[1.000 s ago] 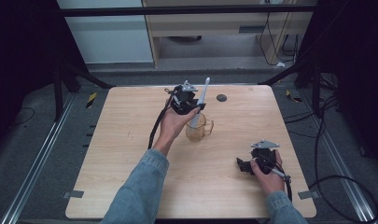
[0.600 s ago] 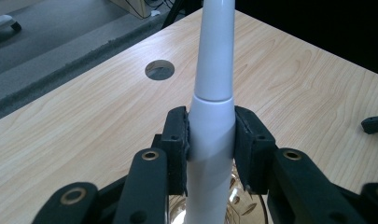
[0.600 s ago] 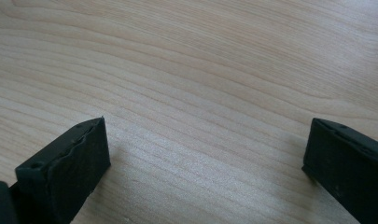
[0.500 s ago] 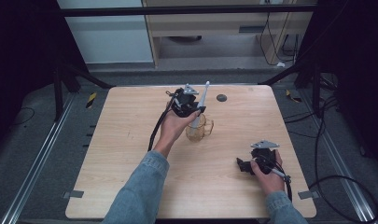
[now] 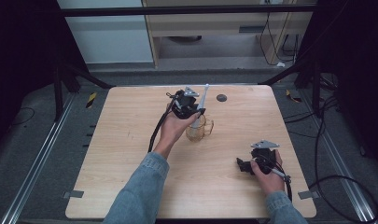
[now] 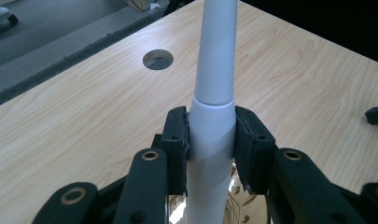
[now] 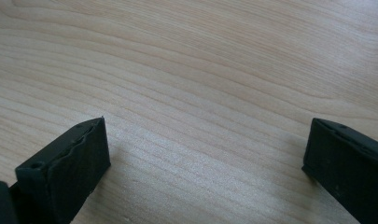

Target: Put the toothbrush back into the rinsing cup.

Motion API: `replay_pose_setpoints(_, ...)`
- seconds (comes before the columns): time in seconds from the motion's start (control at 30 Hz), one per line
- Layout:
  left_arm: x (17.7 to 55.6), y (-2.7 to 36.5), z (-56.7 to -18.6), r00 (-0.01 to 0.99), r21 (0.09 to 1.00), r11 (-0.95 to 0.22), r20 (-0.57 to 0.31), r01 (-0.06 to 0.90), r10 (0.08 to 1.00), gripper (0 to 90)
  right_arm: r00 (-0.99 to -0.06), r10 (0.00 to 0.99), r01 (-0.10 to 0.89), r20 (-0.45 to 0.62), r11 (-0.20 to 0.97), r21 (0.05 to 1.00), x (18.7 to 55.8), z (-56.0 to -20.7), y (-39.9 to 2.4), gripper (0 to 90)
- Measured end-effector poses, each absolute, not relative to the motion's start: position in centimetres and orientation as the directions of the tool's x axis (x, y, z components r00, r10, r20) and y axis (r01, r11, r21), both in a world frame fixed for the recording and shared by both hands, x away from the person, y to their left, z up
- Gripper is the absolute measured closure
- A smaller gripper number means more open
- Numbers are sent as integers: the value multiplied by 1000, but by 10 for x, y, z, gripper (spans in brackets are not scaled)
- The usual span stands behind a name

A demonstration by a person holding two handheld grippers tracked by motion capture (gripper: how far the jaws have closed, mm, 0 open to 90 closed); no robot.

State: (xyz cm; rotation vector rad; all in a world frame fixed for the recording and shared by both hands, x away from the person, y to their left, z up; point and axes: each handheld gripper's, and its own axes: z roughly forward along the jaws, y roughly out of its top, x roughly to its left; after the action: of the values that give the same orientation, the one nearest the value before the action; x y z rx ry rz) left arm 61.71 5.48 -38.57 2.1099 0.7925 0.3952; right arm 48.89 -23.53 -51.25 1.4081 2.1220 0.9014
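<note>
In the high view, the left gripper (image 5: pixel 190 105) holds a white-grey tapered tool (image 5: pixel 203 97) above a clear glass mug (image 5: pixel 198 129) standing mid-table (image 5: pixel 130 140); the right gripper (image 5: pixel 252 164) rests near the front right edge, well apart. The step appears to be working the tool in the mug: keep the tool upright and centred so the mug does not tip. In the left gripper view, the fingers (image 6: pixel 175 140) pinch the tool's collar squarely; maintain this clamp. In the right gripper view, the fingers (image 7: pixel 70 163) stand spread over bare wood, available to steady the mug.
</note>
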Motion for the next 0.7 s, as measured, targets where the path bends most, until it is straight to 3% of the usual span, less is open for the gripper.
replay_pose_setpoints(0.7, 614, 54, -387, 754, 781, -478, 13, 402, 657, 673, -387, 922, 637, -2, 270, 722, 489, -513, -235, 4)
